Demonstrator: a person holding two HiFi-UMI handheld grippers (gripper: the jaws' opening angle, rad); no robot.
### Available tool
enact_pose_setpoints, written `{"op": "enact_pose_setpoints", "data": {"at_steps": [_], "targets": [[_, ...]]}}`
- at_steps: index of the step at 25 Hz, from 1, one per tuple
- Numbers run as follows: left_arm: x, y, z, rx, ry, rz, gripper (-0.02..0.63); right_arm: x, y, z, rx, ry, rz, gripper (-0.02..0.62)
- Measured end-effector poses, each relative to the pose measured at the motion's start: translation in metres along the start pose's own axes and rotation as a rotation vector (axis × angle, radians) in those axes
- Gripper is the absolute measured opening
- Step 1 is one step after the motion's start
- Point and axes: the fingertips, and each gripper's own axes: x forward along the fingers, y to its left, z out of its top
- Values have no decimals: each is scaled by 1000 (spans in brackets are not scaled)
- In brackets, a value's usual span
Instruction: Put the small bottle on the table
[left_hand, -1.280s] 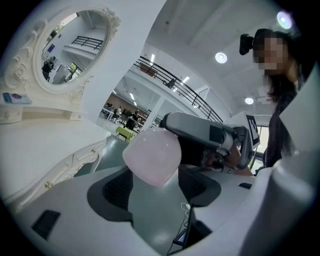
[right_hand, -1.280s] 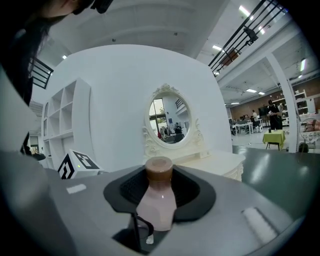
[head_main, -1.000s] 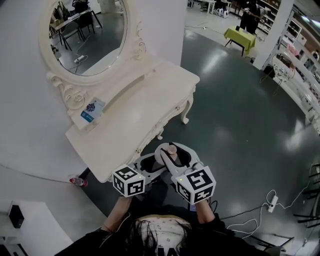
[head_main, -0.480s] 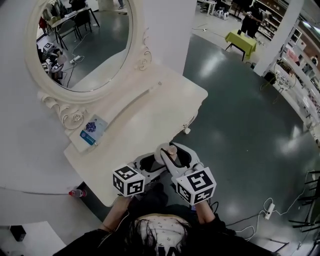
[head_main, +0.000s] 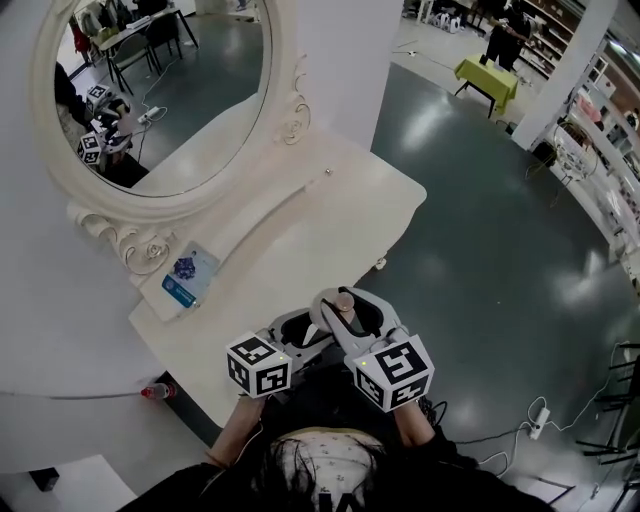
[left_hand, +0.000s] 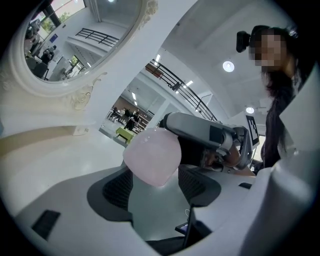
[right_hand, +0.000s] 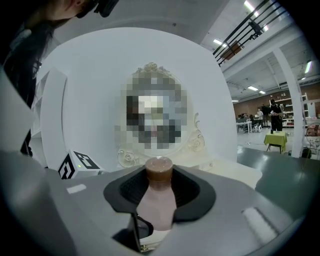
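The small bottle (head_main: 343, 299), pale pink with a brown cap, stands cap-up between the jaws of my right gripper (head_main: 347, 308), which is shut on its body (right_hand: 157, 202). My left gripper (head_main: 300, 326) sits close beside it at the left, jaws apart. In the left gripper view the bottle's rounded pink body (left_hand: 152, 155) shows just ahead of the left gripper (left_hand: 157, 187); no pad visibly presses on it. Both grippers hover at the near edge of the white dressing table (head_main: 300, 240).
An oval mirror (head_main: 160, 90) in a carved frame backs the table. A blue-and-white packet (head_main: 185, 275) lies by its base. A red-capped bottle (head_main: 155, 390) lies on the floor at the left. A cable and power strip (head_main: 530, 415) lie at the right.
The table and mirror have come closer and slid rightward under the view. Both grippers keep their places in the picture, and the bottle stays in the right one.
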Motion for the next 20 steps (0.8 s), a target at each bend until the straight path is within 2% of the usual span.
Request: {"op": "enact_pose_setpoints", "data": {"at_steps": [6,12,20], "targets": [[7,19,15,-4,-19,39,267,21,-12,8,-3,9,42,144],[22,42,28,-21,-55,104,267,44,-31,11,3,18,119,144],[75,69,54,-44,-105,198,267,67,-88,22,-18,42,224,144]]}}
